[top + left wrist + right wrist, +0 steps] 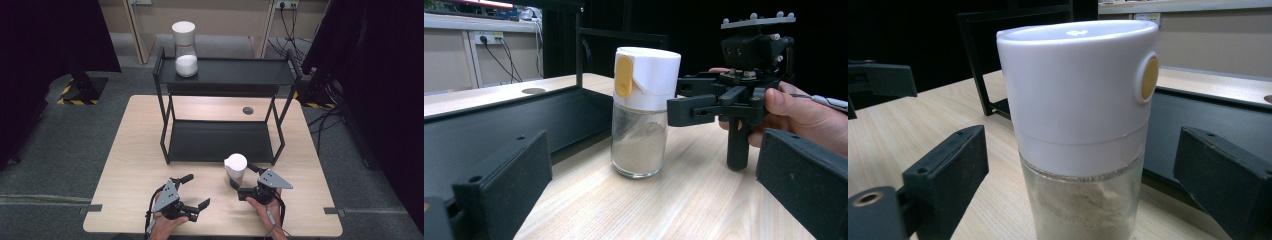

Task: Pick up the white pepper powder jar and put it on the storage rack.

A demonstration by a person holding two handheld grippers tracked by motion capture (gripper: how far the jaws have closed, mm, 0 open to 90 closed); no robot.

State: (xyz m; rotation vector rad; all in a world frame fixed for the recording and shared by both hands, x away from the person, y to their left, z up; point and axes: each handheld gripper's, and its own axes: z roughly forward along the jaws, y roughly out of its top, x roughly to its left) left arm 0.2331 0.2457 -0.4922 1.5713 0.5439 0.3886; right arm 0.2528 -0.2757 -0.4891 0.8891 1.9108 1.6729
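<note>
- The spice jar [235,169] with the white lid stands upright on the wooden table [130,150], just in front of the black shelf rack [220,75].
- The right gripper [247,181] has its jaws around the jar, with gaps on both sides. It holds nothing yet.
- The left gripper [195,190] waits nearby, wide open and holding nothing.
- I think a crooked squeeze could tip the tall jar over.
- A weak grip on the smooth lid could let it slip.
</note>
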